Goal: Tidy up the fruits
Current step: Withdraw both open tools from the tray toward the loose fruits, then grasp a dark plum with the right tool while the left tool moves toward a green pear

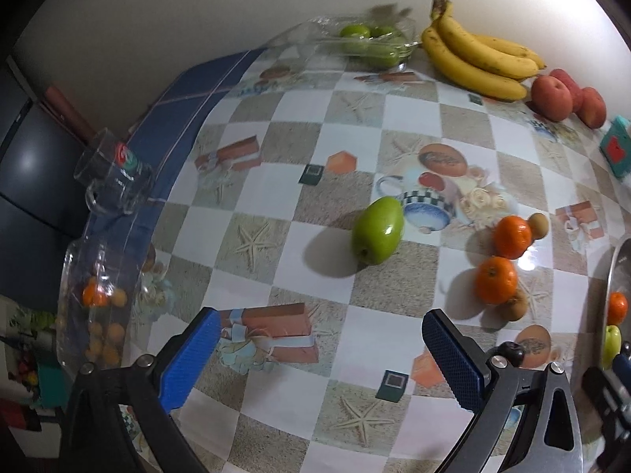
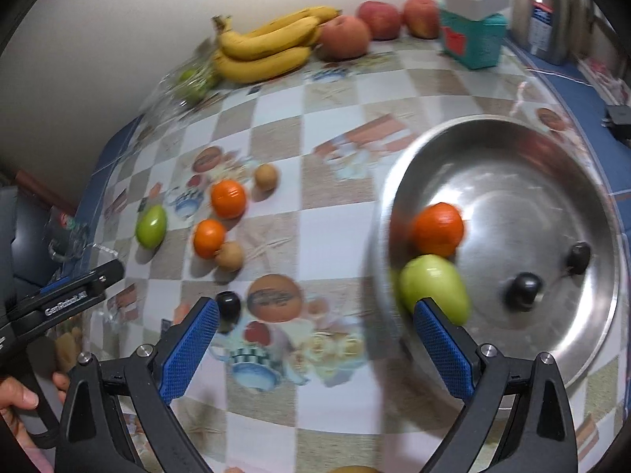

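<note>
The steel bowl (image 2: 552, 181) holds an orange (image 2: 437, 229) touching a pale green mango (image 2: 434, 285) at its near-left wall, with two small dark fruits (image 2: 524, 285) well apart from them toward the bowl's middle. Left of the bowl, on the checked table (image 1: 299, 181), a loose mango (image 1: 378, 230) lies on its side, glossy and green, its long axis slanting from near-left to far-right. Between it and the bowl sit two oranges (image 1: 496, 279), each touching a small brown fruit (image 1: 515, 304). A clear tray (image 1: 374, 45) far beyond the loose mango holds more green fruit, with bananas (image 1: 477, 61) and apples (image 1: 552, 96) beside it. The left gripper (image 1: 319, 354) and right gripper (image 2: 315, 349) both stand spread wide and empty, the right one's finger (image 2: 441, 351) at the bowl's rim.
</note>
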Demonstrator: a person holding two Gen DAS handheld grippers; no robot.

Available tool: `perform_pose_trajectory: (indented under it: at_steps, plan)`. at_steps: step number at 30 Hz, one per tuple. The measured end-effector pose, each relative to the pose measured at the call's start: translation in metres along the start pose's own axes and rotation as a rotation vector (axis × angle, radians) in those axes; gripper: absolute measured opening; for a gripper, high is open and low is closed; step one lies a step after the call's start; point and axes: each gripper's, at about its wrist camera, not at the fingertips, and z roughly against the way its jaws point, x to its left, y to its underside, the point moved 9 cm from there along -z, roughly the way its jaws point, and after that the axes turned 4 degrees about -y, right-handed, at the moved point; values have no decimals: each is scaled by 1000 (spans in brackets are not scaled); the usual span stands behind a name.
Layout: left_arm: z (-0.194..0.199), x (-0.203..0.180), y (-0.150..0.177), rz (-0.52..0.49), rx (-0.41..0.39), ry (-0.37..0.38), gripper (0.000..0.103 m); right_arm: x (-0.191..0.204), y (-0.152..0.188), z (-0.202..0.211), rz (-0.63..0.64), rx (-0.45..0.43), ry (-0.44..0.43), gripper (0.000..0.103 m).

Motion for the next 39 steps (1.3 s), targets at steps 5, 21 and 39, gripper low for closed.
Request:
perform_pose_trajectory:
  at_steps: [5, 21, 39]
  plan:
    - [-12, 10, 3, 47, 36, 18, 103, 19, 6, -16, 26, 31, -21, 99]
    - [-37, -2, 13, 73, 120, 63, 103, 39, 15, -58, 58, 93, 1, 99]
    - [-46, 7, 14, 111, 136, 72, 103, 67, 18, -73, 245, 59, 107, 97]
